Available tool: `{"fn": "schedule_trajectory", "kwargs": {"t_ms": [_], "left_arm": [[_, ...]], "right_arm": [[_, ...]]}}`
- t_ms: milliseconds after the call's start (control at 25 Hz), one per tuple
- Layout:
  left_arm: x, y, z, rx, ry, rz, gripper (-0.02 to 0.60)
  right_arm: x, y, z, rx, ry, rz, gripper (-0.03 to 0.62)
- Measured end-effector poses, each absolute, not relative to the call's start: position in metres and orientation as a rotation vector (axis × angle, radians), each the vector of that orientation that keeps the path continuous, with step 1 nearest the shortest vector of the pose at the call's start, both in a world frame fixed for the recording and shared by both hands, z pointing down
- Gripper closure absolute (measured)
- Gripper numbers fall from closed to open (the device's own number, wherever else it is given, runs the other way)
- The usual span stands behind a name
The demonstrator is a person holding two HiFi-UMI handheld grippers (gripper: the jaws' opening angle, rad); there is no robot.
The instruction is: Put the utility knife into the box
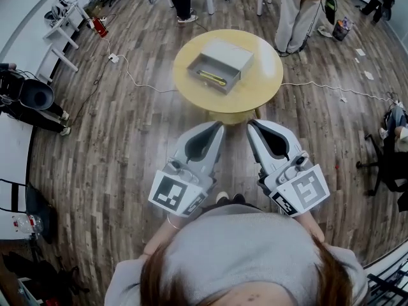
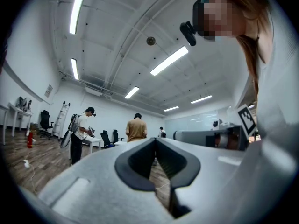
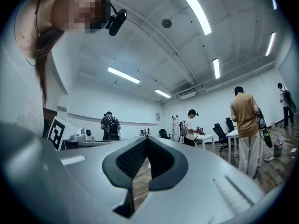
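Observation:
A grey open box (image 1: 233, 53) stands on a round yellow table (image 1: 268, 75) ahead of me in the head view. Inside it lies a yellow utility knife (image 1: 211, 77). My left gripper (image 1: 220, 125) and right gripper (image 1: 250, 123) are held side by side in front of the person's chest, short of the table's near edge, tips toward it. Both are shut with nothing between the jaws. The left gripper view shows its tips (image 2: 155, 140) meeting, aimed slightly upward into the room. In the right gripper view the tips (image 3: 146, 138) also meet. Neither gripper view shows the box or the knife.
Wooden floor surrounds the table. A white cable (image 1: 137, 81) runs across the floor at its left. People stand beyond the table (image 1: 299, 11). A white shelf (image 1: 64, 34) is at the far left and a black office chair (image 1: 386, 164) at the right.

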State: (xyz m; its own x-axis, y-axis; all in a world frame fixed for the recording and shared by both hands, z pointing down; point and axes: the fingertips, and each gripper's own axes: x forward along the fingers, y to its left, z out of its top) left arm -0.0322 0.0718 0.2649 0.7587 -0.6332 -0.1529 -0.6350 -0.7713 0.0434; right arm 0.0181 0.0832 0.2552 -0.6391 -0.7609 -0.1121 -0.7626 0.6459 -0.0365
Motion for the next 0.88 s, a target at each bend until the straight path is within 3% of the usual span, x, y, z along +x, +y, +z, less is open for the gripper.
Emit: {"fn": "schedule_trajectory", "kwargs": {"t_ms": [880], "left_arm": [[-0.024,0.084,0.261,-2.937,1.044,0.270,0.580]], "right_arm": [[0.020,0.096,0.253,-1.269,2.742,0.033,0.591]]}}
